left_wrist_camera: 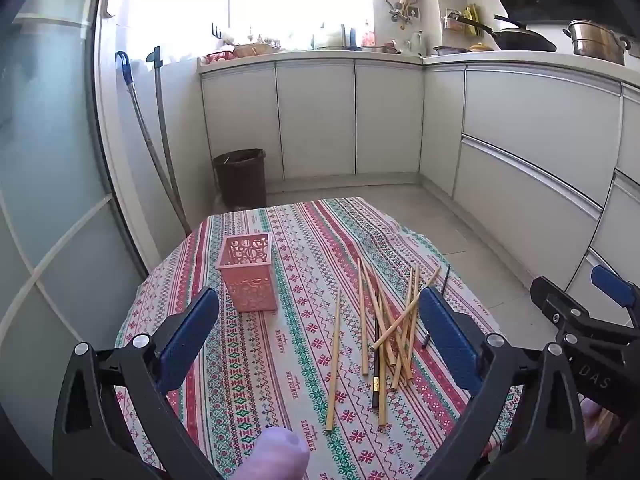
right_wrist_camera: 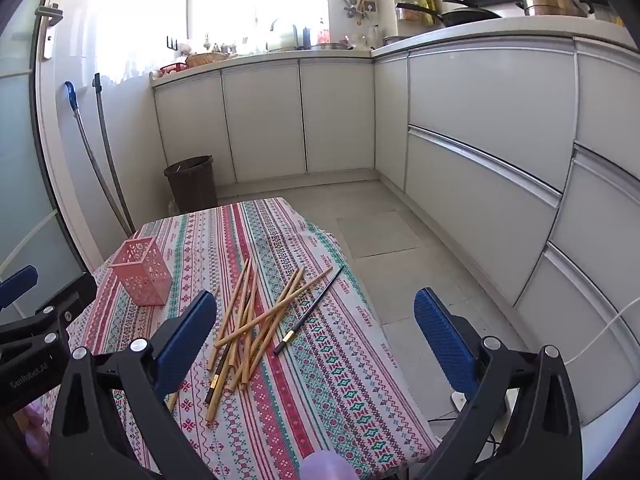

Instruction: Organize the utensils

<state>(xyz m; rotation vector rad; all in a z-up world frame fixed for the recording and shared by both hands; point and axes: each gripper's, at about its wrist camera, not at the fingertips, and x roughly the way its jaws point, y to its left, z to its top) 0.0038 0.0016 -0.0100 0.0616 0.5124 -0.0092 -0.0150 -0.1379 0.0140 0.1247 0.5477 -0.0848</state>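
A pink perforated utensil holder (left_wrist_camera: 249, 274) (right_wrist_camera: 142, 276) stands upright and looks empty on the patterned tablecloth (left_wrist_camera: 304, 232) (right_wrist_camera: 344, 380). Right of it lies a loose pile of several bamboo chopsticks (left_wrist_camera: 390, 320) (right_wrist_camera: 256, 320), with one lone bamboo stick (left_wrist_camera: 333, 360) left of the pile. A black chopstick (left_wrist_camera: 376, 364) lies within the pile, and another black chopstick (right_wrist_camera: 310, 310) lies beside it. My left gripper (left_wrist_camera: 320, 308) is open and empty above the table's near side. My right gripper (right_wrist_camera: 316, 312) is open and empty, hovering over the pile's right side; it also shows in the left wrist view (left_wrist_camera: 580, 300).
The table is small, with floor beyond its far and right edges. A dark waste bin (left_wrist_camera: 241, 178) (right_wrist_camera: 192, 184) stands behind the table. White kitchen cabinets (left_wrist_camera: 520, 152) run along the back and right. Two poles (left_wrist_camera: 160, 152) lean at the left wall.
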